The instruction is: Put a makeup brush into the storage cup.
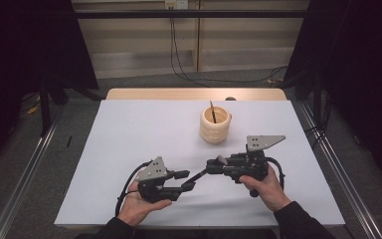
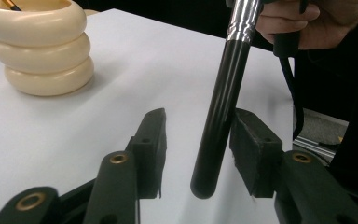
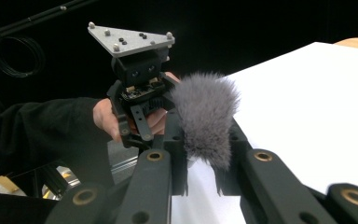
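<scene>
A make-up brush with a black handle point(image 2: 219, 116), a silver ferrule and grey bristles point(image 3: 206, 119) hangs between the two grippers, low over the white table point(image 1: 144, 129). My right gripper point(image 1: 212, 166) is shut on the brush at its bristle end, and the tuft pokes out past the jaws point(image 1: 222, 160). The handle slants down-left into my left gripper point(image 1: 186, 180). That gripper point(image 2: 198, 119) stands open, with the handle's rounded tip between its jaws, close to one pad point(image 2: 254, 149). A cream ribbed holder point(image 1: 215, 124) stands behind, with a thin stick point(image 1: 212, 110) in it.
The holder point(image 2: 39, 46) stands a hand's width beyond the grippers, right of the table's centre. Metal rails point(image 1: 338, 164) run along both sides of the table, and dark curtains hang left and right. Cables point(image 1: 129, 179) trail from each gripper near the front edge.
</scene>
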`<state>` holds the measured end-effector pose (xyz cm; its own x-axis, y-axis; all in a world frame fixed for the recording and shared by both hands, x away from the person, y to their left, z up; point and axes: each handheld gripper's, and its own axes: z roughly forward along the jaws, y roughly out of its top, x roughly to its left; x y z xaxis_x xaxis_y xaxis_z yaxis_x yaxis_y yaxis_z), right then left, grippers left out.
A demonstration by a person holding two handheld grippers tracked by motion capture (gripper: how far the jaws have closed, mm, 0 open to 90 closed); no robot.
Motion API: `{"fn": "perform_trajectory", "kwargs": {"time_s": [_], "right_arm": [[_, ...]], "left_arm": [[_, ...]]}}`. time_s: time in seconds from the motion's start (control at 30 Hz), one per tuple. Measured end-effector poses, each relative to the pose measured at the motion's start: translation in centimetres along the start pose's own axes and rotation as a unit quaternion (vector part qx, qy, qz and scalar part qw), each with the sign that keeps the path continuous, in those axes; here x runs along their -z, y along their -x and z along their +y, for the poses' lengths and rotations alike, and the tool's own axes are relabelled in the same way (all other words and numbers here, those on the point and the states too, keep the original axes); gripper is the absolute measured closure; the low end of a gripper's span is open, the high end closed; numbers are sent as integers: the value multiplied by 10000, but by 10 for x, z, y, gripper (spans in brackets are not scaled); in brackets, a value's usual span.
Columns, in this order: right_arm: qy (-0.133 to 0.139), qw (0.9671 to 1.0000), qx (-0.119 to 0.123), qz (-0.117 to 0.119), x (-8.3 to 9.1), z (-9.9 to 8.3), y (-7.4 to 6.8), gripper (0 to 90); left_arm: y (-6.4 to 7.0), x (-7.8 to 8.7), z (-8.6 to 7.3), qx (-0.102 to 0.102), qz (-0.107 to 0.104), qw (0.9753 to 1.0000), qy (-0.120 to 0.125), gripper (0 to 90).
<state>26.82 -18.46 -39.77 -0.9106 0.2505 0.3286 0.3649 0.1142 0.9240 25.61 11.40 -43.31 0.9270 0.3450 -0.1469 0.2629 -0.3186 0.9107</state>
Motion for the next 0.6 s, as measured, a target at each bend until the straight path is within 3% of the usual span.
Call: {"fn": "perform_trajectory", "kwargs": {"time_s": [0.3, 0.53, 0.6], "right_arm": [[7, 10000, -4, -86, 1, 0, 0, 774], [48, 9999, 20, -148, 4, 2, 1, 775], [43, 9999, 19, -164, 5, 2, 1, 775]], "left_arm": [[-1, 5, 1, 166, 179, 9996, 116, 331], [-4, 10, 3, 120, 435, 9986, 288, 144], [-7, 12, 5, 227, 476, 9985, 144, 110]]}}
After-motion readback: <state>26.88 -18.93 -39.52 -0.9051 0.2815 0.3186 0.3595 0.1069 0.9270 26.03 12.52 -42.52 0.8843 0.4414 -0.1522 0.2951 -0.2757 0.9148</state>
